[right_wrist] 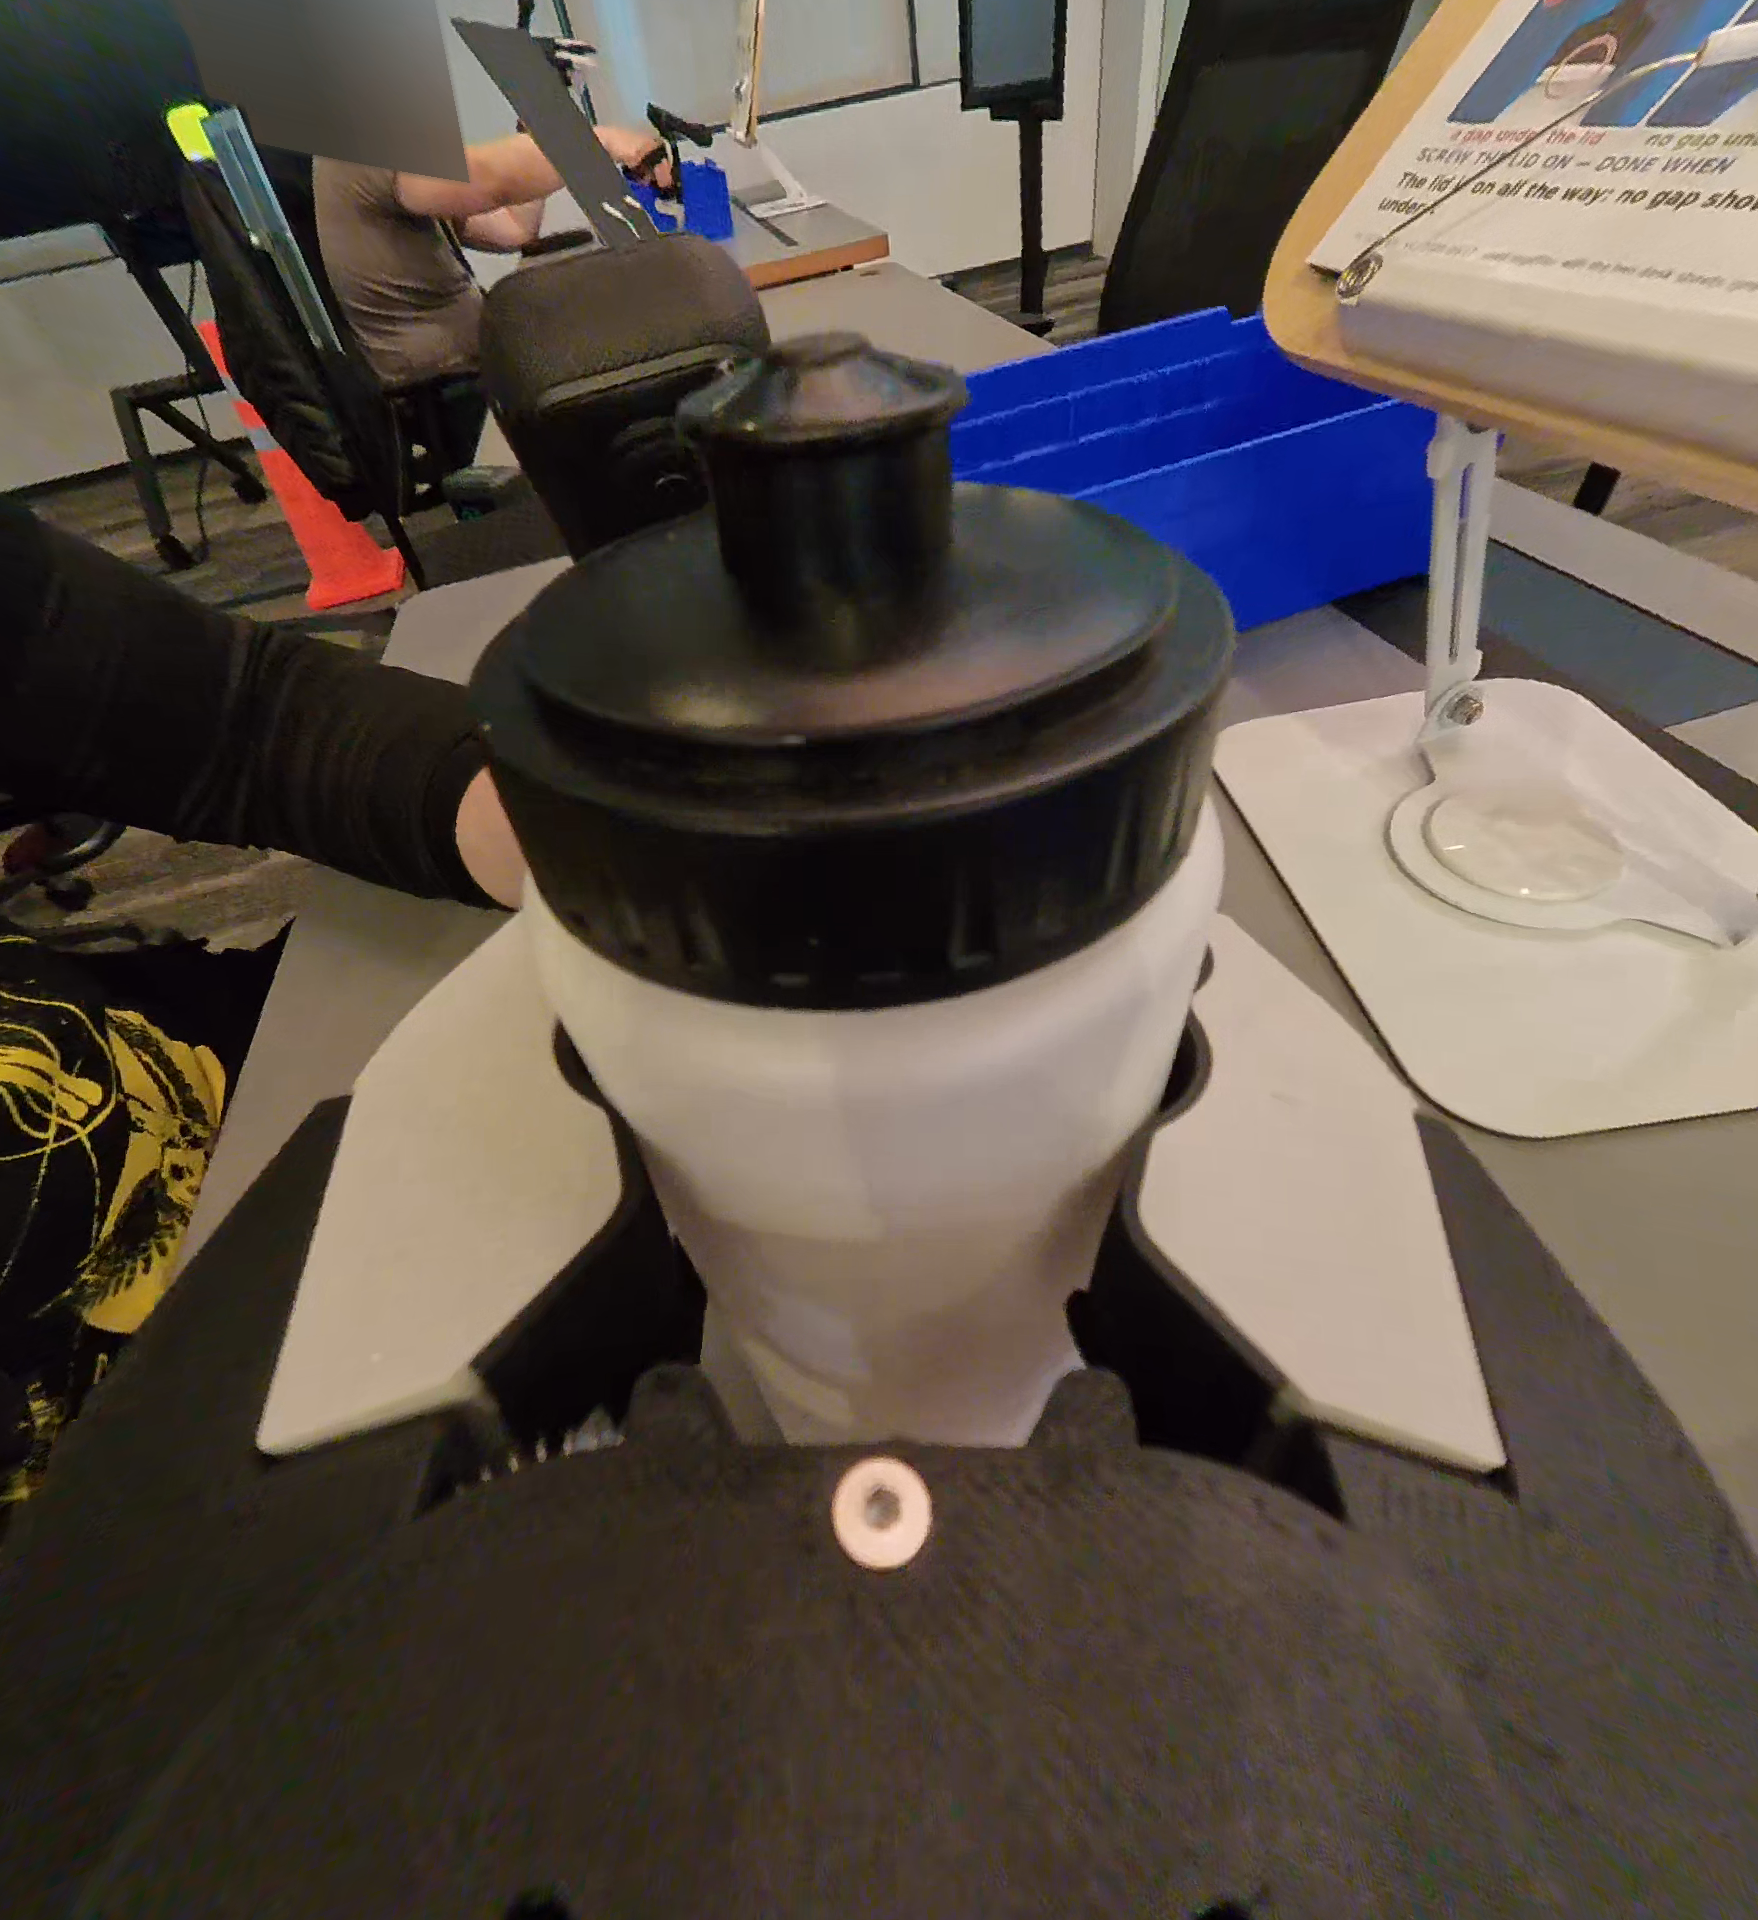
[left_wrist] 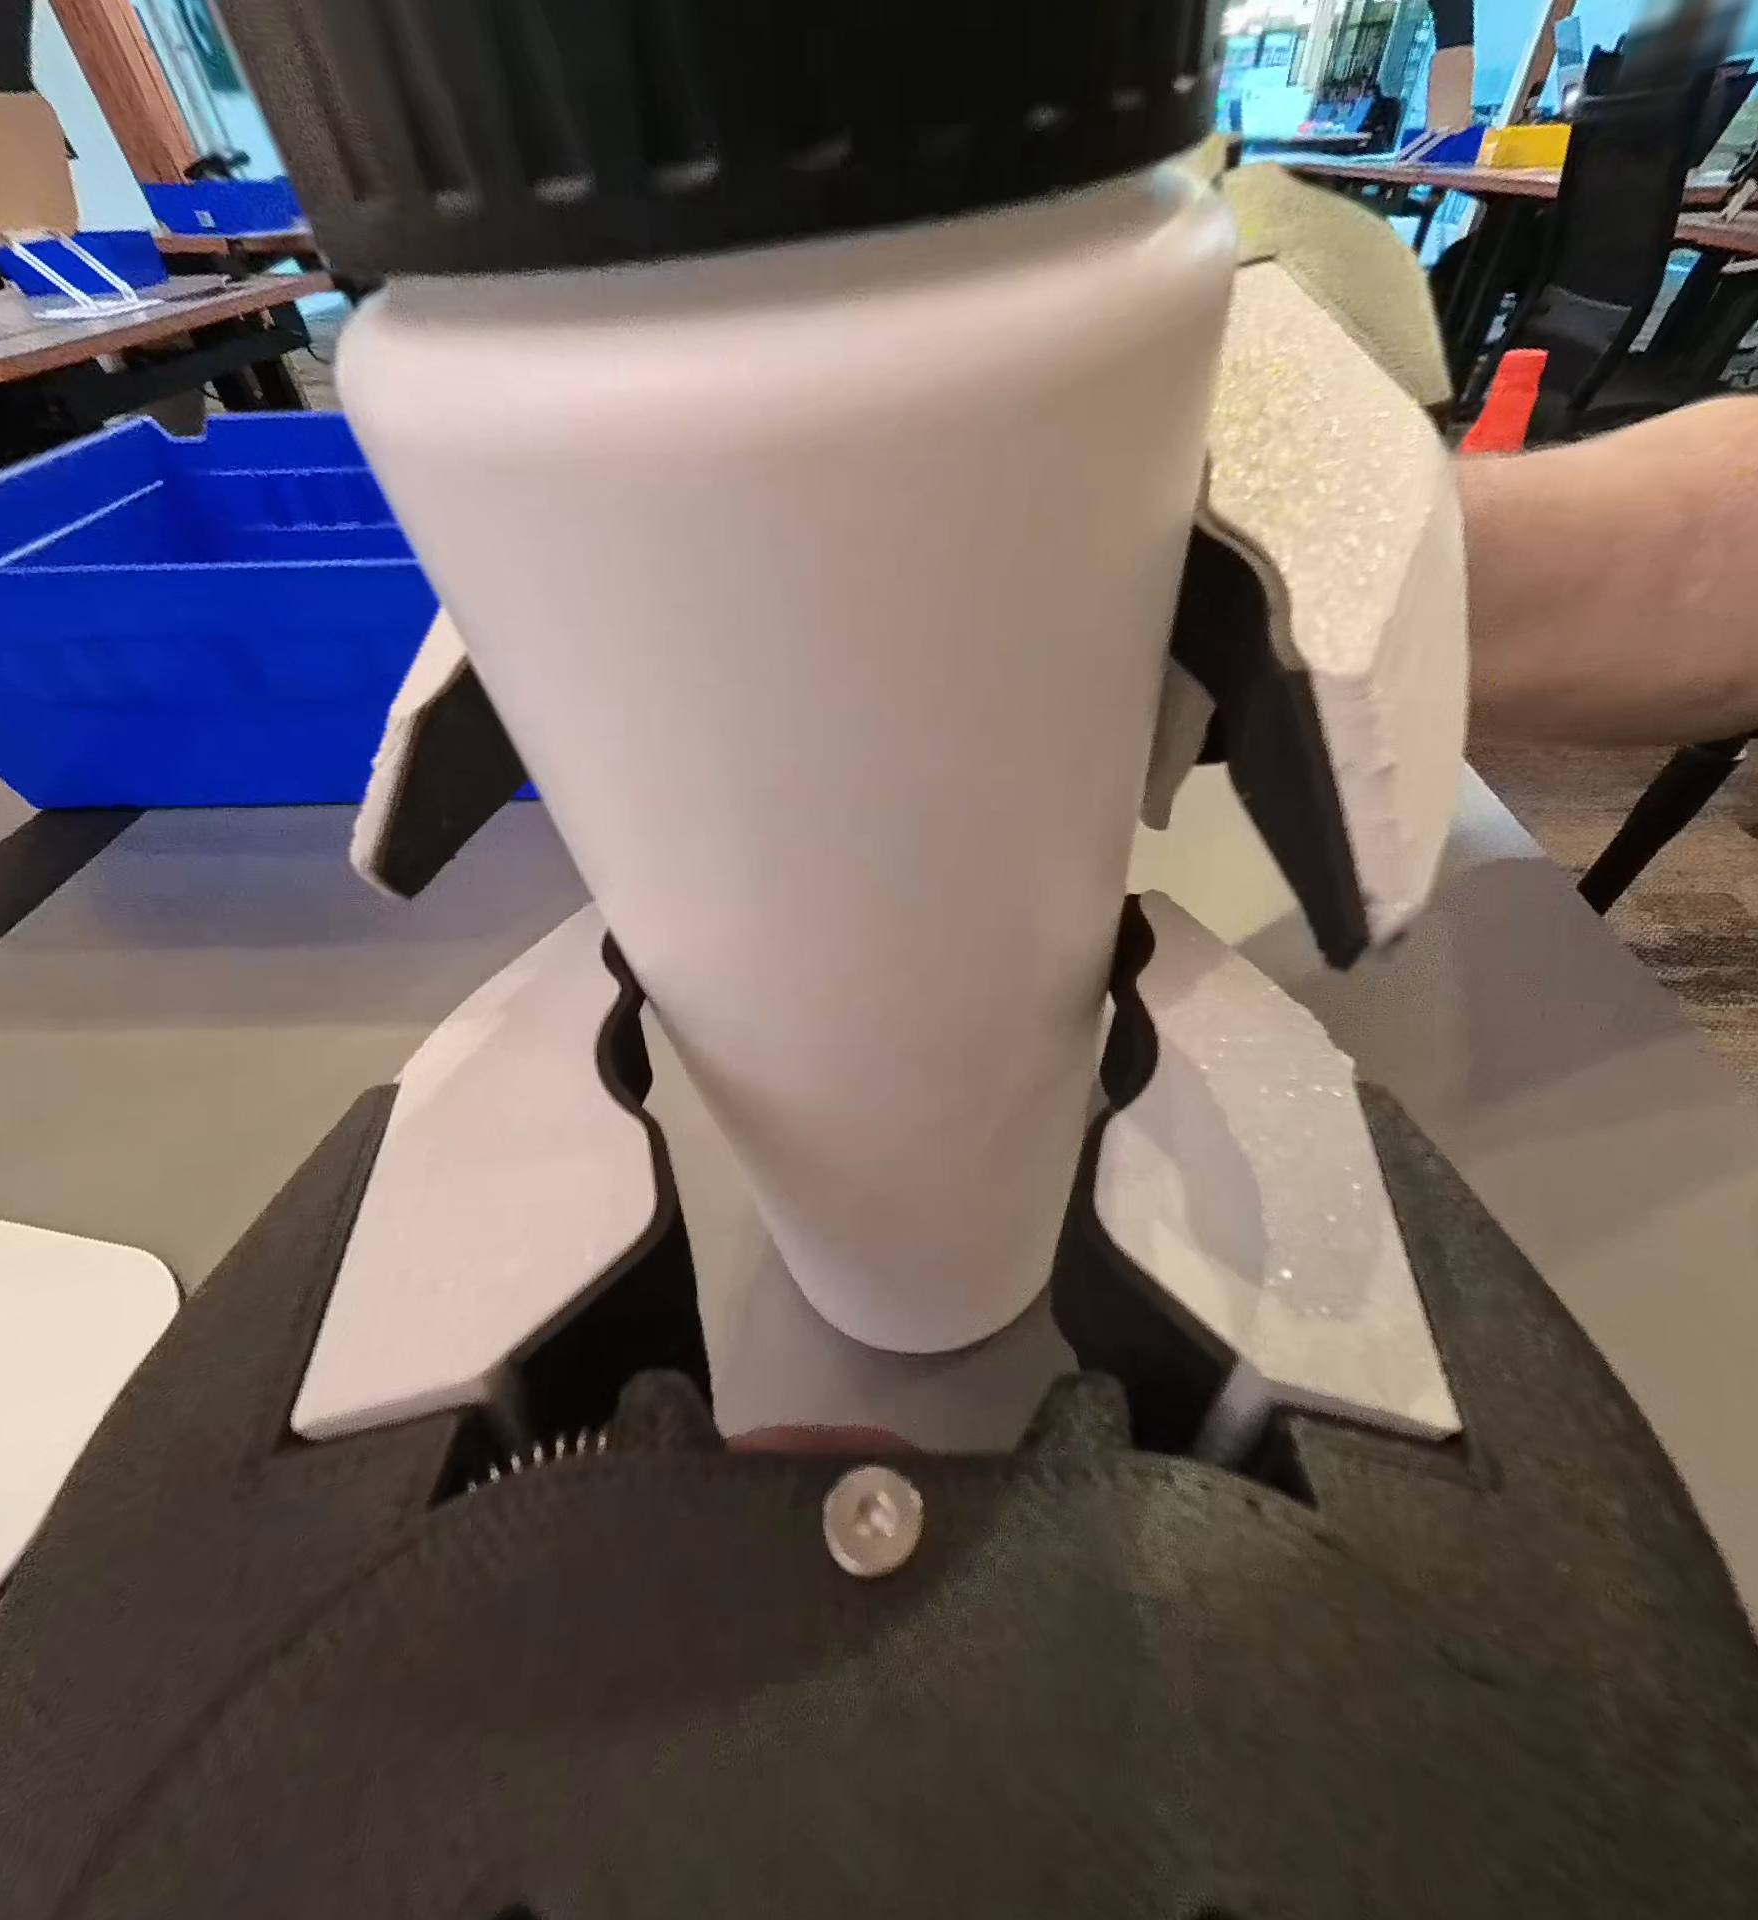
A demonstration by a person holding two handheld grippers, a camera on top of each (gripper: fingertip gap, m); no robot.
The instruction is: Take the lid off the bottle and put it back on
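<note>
Left gripper [left_wrist: 875,1039]: its two fingers are clamped on the lower body of the bottle [left_wrist: 813,727], black wavy pads pressed against both sides. Right gripper [right_wrist: 880,1049]: closed around the same bottle just beneath the lid [right_wrist: 849,769], its fingers flanking the shoulder; in the left wrist view this gripper shows farther up the bottle, on both sides.

The bottle is plain matte white, smooth, upright, widening toward a rounded shoulder. Its base meets the grey table [left_wrist: 179,1039] between the left gripper's fingers. The lid is black, wide, ribbed round its rim, seated on the bottle's neck with a domed top and a stubby pull spout [right_wrist: 823,499] at centre. Slight motion blur softens the ribs.

A blue bin [left_wrist: 158,623] stands on the table behind the bottle.
</note>
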